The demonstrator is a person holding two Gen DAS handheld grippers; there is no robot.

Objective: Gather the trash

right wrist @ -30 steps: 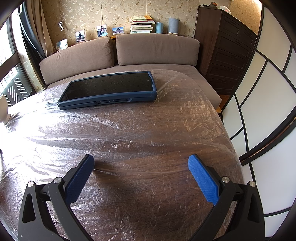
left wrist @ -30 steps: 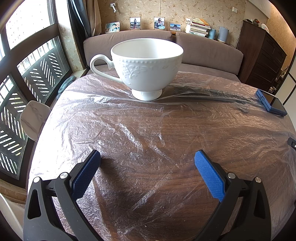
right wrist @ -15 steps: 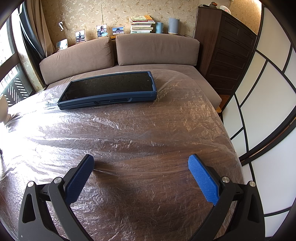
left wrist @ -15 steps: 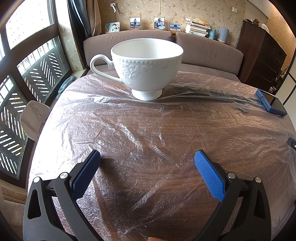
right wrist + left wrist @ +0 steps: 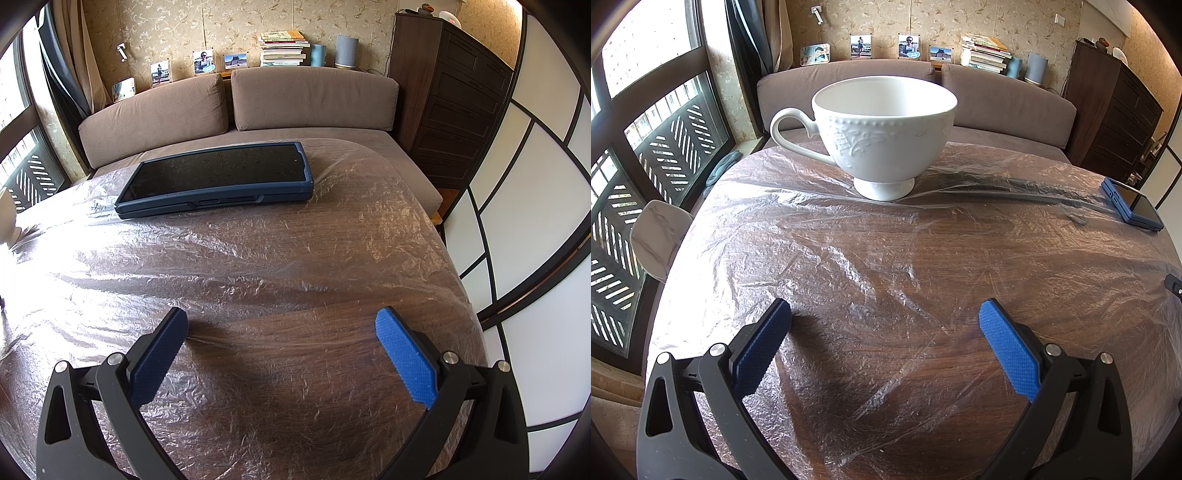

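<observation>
A thin, crinkled sheet of clear plastic film (image 5: 849, 258) (image 5: 277, 251) lies spread over the round dark wooden table. My left gripper (image 5: 884, 314) hovers low over the film near the table's front, open, nothing between its blue pads. A white embossed teacup (image 5: 884, 129) stands on the film straight ahead of it, handle to the left. My right gripper (image 5: 280, 321) is also open and empty above the film, toward the table's right side. Beyond it a tablet in a dark blue case (image 5: 218, 177) rests on the film, screen up.
A brown sofa (image 5: 240, 107) runs behind the table, with books and photos on the ledge above. A dark wooden dresser (image 5: 454, 99) stands at the right, white panelled screens beside it. A window with a grille (image 5: 646, 155) and a pale chair back (image 5: 657, 236) are at the left.
</observation>
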